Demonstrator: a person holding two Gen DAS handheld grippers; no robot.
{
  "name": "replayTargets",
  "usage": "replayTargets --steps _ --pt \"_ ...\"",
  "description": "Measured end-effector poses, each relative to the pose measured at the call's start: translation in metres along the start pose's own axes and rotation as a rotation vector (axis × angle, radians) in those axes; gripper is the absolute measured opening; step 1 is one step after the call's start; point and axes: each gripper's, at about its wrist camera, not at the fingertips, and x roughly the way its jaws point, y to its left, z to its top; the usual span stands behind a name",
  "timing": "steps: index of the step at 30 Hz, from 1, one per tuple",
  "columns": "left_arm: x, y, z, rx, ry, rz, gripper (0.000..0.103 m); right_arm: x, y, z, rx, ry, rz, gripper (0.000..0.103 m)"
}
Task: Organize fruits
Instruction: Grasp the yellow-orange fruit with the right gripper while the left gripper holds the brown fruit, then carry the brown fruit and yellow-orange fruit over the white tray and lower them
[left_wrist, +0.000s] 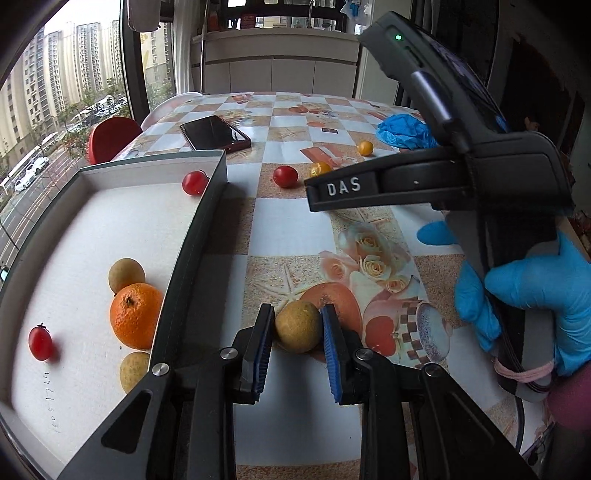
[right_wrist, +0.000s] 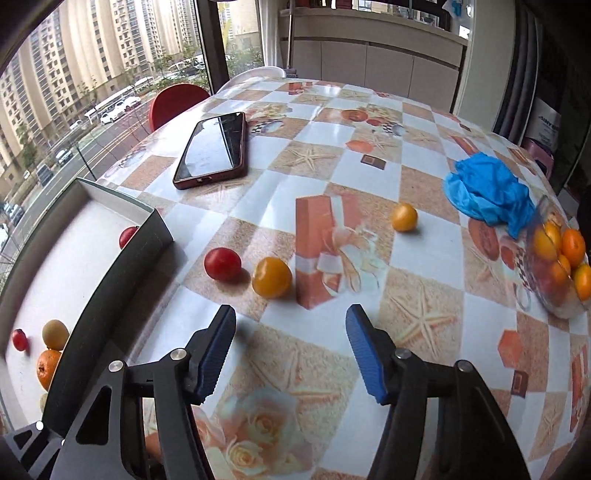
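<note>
Counter (left_wrist: 295, 229) with checkered floral oilcloth, window onto tower blocks behind. Left tongs (left_wrist: 297, 328) clenched on a tan round fruit (left_wrist: 297, 325), blue pads pressing both sides, just right of the white box (left_wrist: 110, 221). Right tongs (right_wrist: 291, 347) spread about halfway, nothing between the pads, hanging over bare oilcloth. Beyond them: yellow tomato (right_wrist: 271, 277) beside a red tomato (right_wrist: 222, 264), another yellow one (right_wrist: 404, 217) further off.

Only the left view shows the gloved hand (left_wrist: 532, 291) on the right tool. Only the right view shows the clear bowl of oranges (right_wrist: 561, 258), cut by the frame edge.

Box holds an orange (left_wrist: 135, 315), two tan fruits, two red tomatoes; the lower tan one is half hidden by the box wall. Phone (right_wrist: 214, 149) and crumpled blue glove (right_wrist: 487, 192) further back.
</note>
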Motion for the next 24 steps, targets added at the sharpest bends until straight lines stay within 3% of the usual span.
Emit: replayTargets --steps 2,4,5,10,19,24 --pt "0.001 0.001 0.000 -0.002 -0.001 -0.005 0.027 0.003 0.004 0.004 -0.020 -0.014 -0.010 0.055" --pt "0.001 0.001 0.000 0.001 -0.002 -0.006 0.027 0.003 0.005 0.007 -0.018 -0.018 0.006 0.029" --pt "0.001 0.001 0.000 0.002 -0.003 -0.008 0.027 0.003 0.003 0.008 -0.009 -0.016 0.013 0.023" --pt "0.001 0.005 0.000 -0.017 0.000 -0.027 0.027 -0.014 -0.009 -0.006 0.030 -0.016 0.033 0.023" --pt "-0.001 0.017 0.002 -0.112 0.029 -0.113 0.027 -0.067 -0.045 -0.082 0.155 0.018 0.032 0.023" --pt "-0.005 0.016 -0.001 -0.128 0.039 -0.098 0.027 -0.086 -0.059 -0.111 0.210 0.021 0.037 0.023"
